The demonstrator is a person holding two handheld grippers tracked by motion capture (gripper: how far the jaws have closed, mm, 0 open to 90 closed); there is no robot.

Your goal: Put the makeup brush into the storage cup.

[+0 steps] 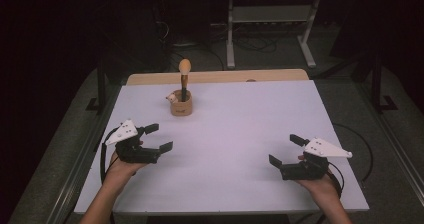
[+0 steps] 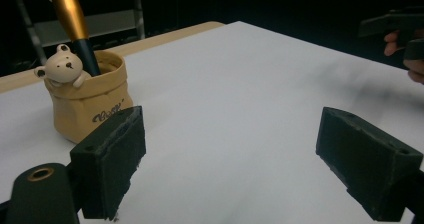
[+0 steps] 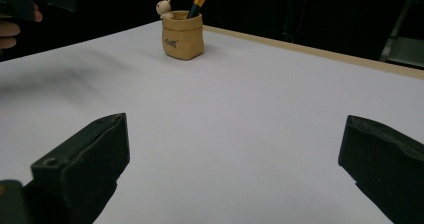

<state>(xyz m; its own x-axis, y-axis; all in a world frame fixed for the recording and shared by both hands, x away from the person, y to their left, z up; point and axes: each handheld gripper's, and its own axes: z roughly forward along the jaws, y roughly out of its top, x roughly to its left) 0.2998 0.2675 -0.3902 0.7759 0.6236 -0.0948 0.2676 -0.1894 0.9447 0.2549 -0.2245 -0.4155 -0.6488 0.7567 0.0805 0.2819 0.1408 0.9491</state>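
Two grippers, both w/ jaws wide apart & holding nothing: left gripper [image 1: 156, 137] near the table's [image 1: 240, 114] left edge, right gripper [image 1: 285, 150] well apart on the right. Far-left of centre stands a small tan pot [image 1: 181, 105], sack-shaped w/ a bear figure [image 2: 61, 64] on its rim, brush [image 1: 184, 76] standing inside, head up. Pot looks ceramic, so prob. rigid, a bit fragile, easy to tip. Brush looks light; I'd pinch its gold collar [image 2: 70, 10], not the soft head.
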